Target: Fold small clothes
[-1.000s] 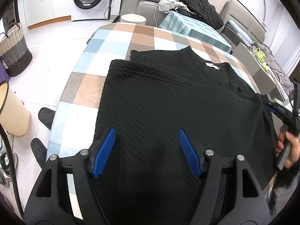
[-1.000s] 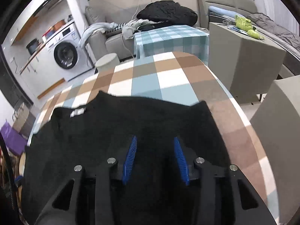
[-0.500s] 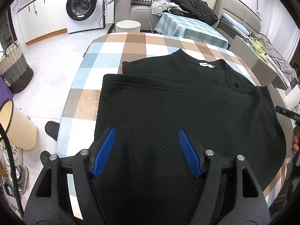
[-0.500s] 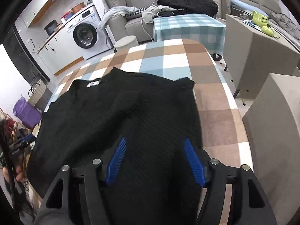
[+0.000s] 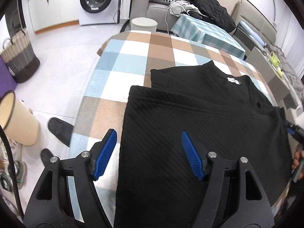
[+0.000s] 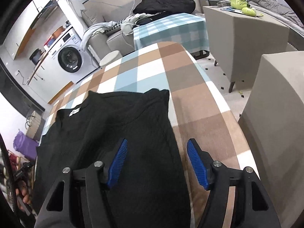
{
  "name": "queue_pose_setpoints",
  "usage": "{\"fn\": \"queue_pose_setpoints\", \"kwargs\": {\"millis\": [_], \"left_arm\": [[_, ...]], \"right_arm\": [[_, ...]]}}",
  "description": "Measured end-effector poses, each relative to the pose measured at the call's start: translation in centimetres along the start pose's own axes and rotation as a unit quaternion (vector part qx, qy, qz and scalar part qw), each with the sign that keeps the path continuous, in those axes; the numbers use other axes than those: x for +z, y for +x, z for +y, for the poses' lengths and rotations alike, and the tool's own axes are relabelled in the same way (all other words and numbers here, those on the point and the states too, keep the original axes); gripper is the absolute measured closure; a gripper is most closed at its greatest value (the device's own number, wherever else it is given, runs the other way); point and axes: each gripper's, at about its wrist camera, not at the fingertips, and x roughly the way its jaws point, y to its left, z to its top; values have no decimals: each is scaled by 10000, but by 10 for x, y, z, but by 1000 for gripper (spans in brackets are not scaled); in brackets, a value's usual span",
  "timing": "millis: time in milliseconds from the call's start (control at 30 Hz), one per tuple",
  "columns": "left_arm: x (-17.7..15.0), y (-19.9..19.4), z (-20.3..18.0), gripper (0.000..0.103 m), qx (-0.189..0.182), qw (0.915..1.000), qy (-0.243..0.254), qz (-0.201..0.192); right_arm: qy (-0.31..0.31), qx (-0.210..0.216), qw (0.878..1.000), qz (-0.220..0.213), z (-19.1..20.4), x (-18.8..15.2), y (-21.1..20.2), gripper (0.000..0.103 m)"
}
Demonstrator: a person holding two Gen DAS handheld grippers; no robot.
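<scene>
Black gripper (image 5: pixel 149 153) frames, ribbed blue pads, silver screws.

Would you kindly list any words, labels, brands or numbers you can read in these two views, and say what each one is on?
No text is legible in either view.
Neck label on the black sweater: white, print too small to read.
Washing machine: panel markings and door sticker blurred.
Left gripper handle: small white lettering, too blurred to read.
</scene>
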Motion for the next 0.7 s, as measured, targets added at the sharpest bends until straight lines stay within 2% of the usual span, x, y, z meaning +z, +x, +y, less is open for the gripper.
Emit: {"fn": "queue_pose_setpoints", "kwargs": {"millis": [33, 67, 100, 133, 167, 200, 233, 300, 400, 500, 567, 633, 700], "left_arm": [[2, 4, 1, 35, -60, 10000, -23, 19], [3, 8, 2, 35, -133, 9999, -30, 17], [4, 11, 2, 37, -181, 9998, -23, 19], [6, 14, 2, 54, -198, 9998, -7, 2], [7, 16, 1, 66, -201, 9998, 12, -49], [7, 18, 0, 90, -228, 9997, 53, -66], [8, 19, -1, 101, -251, 9996, 63, -80], [8, 16, -2, 103, -216, 9993, 82, -277], [9, 4, 1, 103, -193, 9985, 6, -509], [12, 2, 7, 103, -144, 9986, -117, -502], [14, 9, 8, 90, -26, 9996, -96, -251], [14, 14, 8, 57, -112, 9998, -104, -151], [14, 16, 6, 42, -34, 9997, -64, -234]], "right_arm": [[0, 7, 10000, 7, 1, 1, 3, 37], [-13, -16, 10000, 7, 1, 2, 7, 42], [-61, -78, 10000, -2, 3, 4, 10, 52], [-104, -126, 9999, -15, 4, 5, 13, 58], [-130, -153, 9998, -26, 5, 6, 15, 68], [-126, -169, 9998, -64, 5, 6, 15, 77], [-125, -155, 9997, -153, 5, 7, 14, 81], [-222, -194, 9990, -324, 7, 6, 8, 94], [-397, -146, 9973, -603, 10, 4, -10, 97], [-474, -112, 9964, -691, 11, 2, -21, 97], [-455, -125, 9971, -591, 10, 2, -20, 97], [-404, -121, 9979, -487, 9, 1, -16, 97], [-345, -148, 9984, -419, 7, 0, -13, 97]]}}
